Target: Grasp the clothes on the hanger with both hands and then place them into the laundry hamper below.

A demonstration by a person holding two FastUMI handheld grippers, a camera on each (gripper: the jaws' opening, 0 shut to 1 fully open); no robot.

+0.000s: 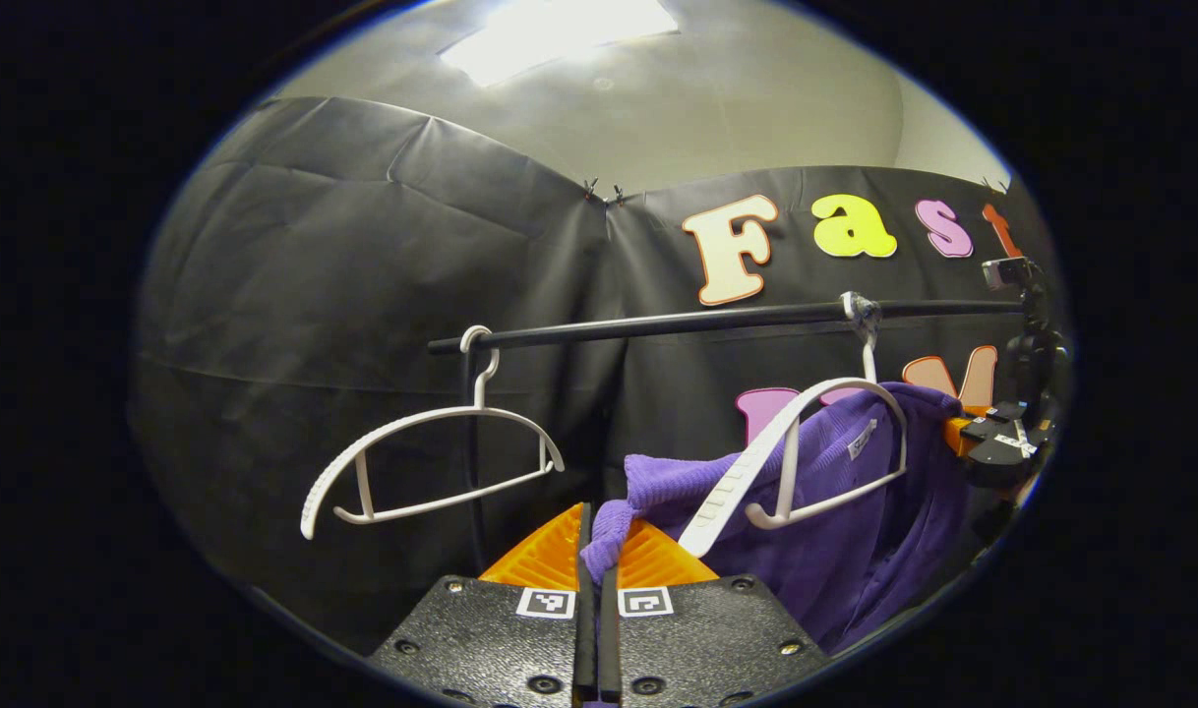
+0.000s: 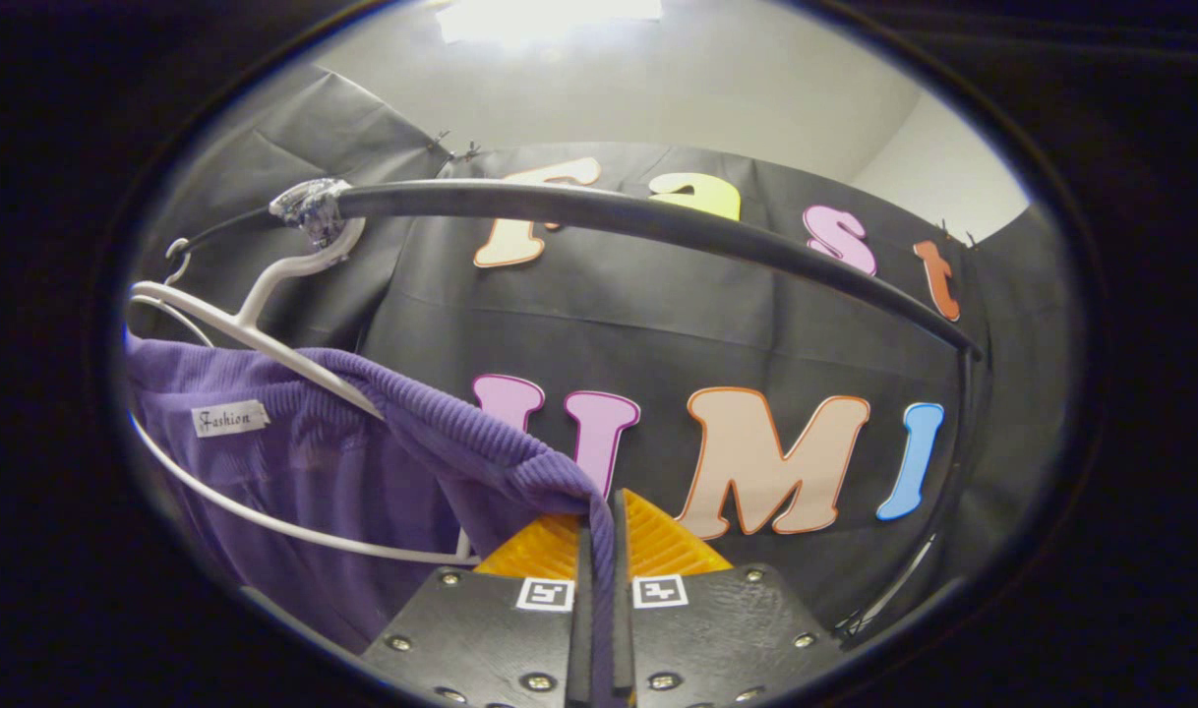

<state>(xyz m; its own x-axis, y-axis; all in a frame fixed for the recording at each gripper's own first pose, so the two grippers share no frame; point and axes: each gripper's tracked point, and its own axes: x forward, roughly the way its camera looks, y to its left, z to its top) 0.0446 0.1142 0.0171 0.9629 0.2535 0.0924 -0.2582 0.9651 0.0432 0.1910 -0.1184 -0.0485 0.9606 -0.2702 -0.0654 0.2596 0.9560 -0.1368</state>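
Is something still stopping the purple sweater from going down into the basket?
Yes. The purple sweater, pinched by both grippers, left and right, hangs on the white hanger on the rail. The hamper is out of sight.

"Fashion" on sweater's neck tag (image 2: 229, 418)

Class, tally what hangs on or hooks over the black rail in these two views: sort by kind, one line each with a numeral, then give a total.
White hangers: 2, one bare, one carrying the garment
Purple garments: 1, pinched at each shoulder by the left tool and the right tool
Total: 3
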